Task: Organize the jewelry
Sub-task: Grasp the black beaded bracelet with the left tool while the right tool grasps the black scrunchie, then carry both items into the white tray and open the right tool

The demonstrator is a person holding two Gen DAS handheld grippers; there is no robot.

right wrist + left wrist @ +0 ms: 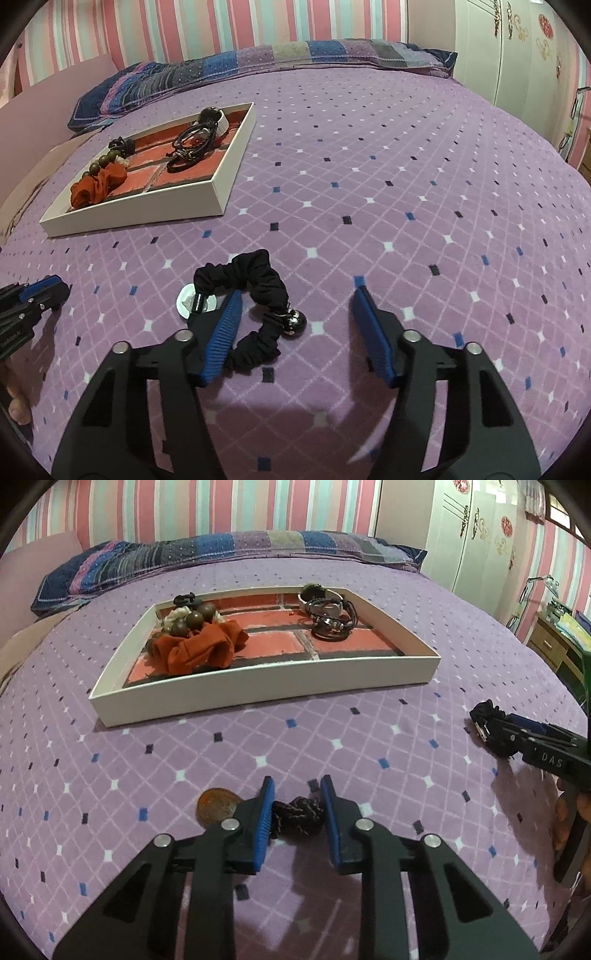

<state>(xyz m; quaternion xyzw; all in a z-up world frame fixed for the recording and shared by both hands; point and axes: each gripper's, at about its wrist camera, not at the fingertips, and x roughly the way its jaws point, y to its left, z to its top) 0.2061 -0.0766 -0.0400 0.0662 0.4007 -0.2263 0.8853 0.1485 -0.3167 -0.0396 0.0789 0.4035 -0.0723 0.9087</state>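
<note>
On the purple bedspread [207,746], a dark braided cord [297,814] is clamped between the left gripper [297,797] pads, beside a brown disc [218,805]. A black scrunchie [258,295] is straddled, unpressed, by the parted right gripper [295,314]. Farther back, the white tray [258,681] is filled with bracelets [330,618].

L gripper [297,812] tilted down, blue pads [263,825] closed in tight on a small dark knot, R gripper [295,332] also tilted down, jaws apart w/ nothing pressed btwn them, left pad [221,332] inside a scrunchie loop, fingers of a hand [570,821] wrapped on its handle.
</note>
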